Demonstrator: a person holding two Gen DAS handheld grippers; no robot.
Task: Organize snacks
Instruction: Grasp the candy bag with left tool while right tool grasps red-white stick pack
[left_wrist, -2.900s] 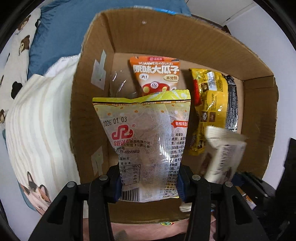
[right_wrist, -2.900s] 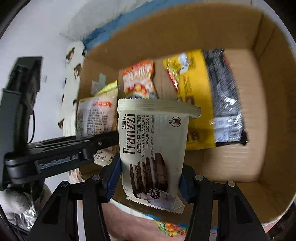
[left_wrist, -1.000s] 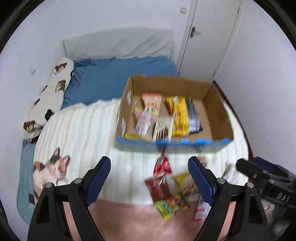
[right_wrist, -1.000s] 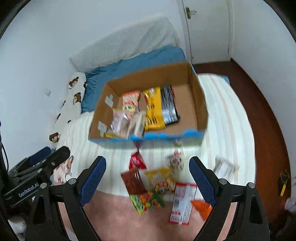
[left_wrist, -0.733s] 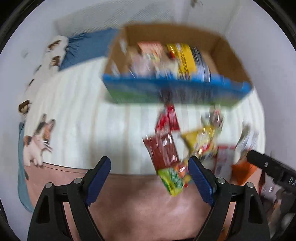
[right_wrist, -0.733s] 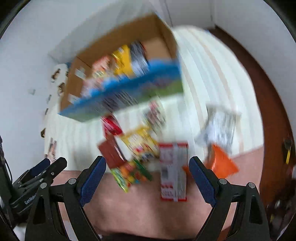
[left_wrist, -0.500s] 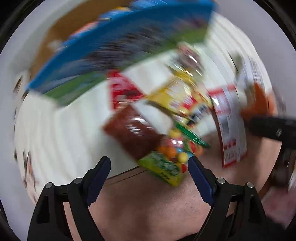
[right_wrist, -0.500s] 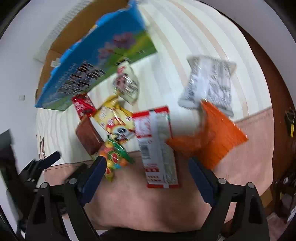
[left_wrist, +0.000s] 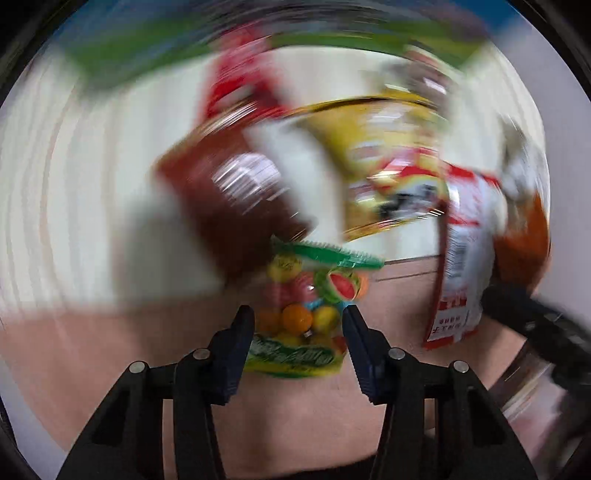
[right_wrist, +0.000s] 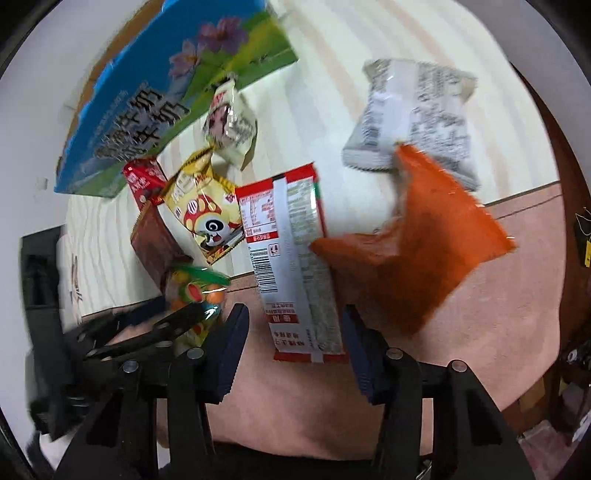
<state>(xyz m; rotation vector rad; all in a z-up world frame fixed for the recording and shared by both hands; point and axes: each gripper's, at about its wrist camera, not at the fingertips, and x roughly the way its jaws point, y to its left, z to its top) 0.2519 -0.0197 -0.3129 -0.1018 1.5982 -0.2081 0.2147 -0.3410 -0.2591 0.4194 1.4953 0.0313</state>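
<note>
Both grippers are now down over the loose snacks at the near edge of the bed, where a second earlier they were looking across the room at the cardboard box (right_wrist: 173, 99) from above; both sets of jaws have just been closing.

Largest item first: the box, its blue and green printed side facing the right wrist camera, is sitting on the striped bedcover (right_wrist: 332, 55) beyond the snack pile. An orange packet (right_wrist: 417, 251) is lying on the pink blanket (right_wrist: 498, 314), overlapping a grey-white packet (right_wrist: 413, 110). The red-and-white packet (right_wrist: 295, 258) is lying lengthwise, back side up with its barcode showing, its near end between the right gripper (right_wrist: 295, 328)'s pads. The right pad is meeting the packet's edge; whether the left pad is touching is unclear. A yellow mushroom-print bag (right_wrist: 207, 210), a brown packet (right_wrist: 155, 240), a small red packet (right_wrist: 144, 181) and a small pale pouch (right_wrist: 231, 122) are lying between it and the box.

The fruit candy bag (left_wrist: 299, 321), green-topped with round coloured sweets showing, is lying partly on the pink blanket; the left gripper (left_wrist: 298, 332) is pointing steeply down, both pads pinching its sides. The left view is heavily blurred.
</note>
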